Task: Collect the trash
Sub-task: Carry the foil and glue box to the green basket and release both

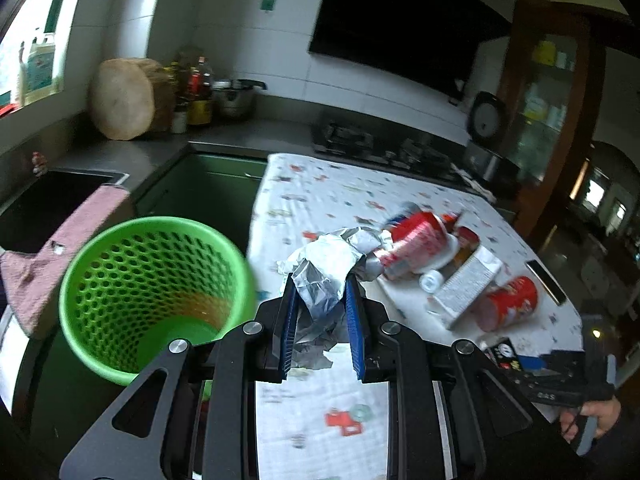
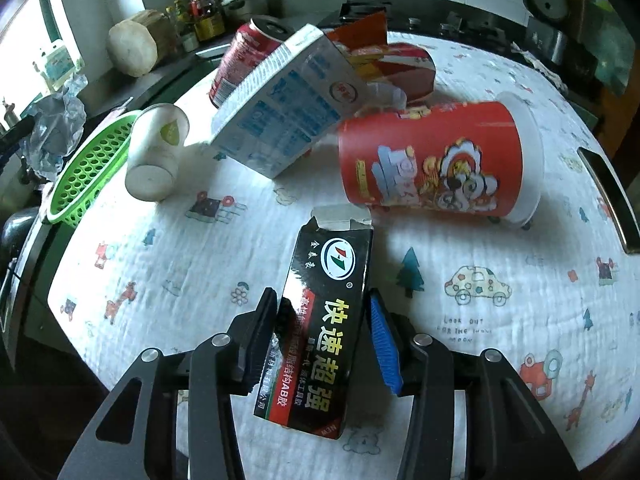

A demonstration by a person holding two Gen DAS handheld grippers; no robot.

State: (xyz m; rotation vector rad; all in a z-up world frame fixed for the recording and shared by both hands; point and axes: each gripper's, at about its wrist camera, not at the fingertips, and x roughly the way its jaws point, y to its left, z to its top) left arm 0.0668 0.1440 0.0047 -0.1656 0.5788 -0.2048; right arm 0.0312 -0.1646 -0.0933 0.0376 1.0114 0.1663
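My left gripper [image 1: 320,284] is shut on a crumpled silver foil wrapper [image 1: 326,268], held above the table's left edge beside the green mesh bin [image 1: 152,292]. My right gripper [image 2: 320,300] is shut on a black glue box [image 2: 324,320], low over the patterned tablecloth [image 2: 160,272]. Beyond it lie a red paper cup [image 2: 436,160], a white-blue carton [image 2: 288,104], a red can [image 2: 244,60] and a small white cup [image 2: 156,152]. The bin also shows in the right wrist view [image 2: 92,168], with the foil [image 2: 56,128] over it.
A sink [image 1: 44,204] with a pink towel [image 1: 60,256] lies left of the bin. A gas hob [image 1: 384,148], bottles [image 1: 196,92] and a wooden block [image 1: 124,100] stand on the counter behind. A phone [image 2: 612,196] lies at the table's right edge.
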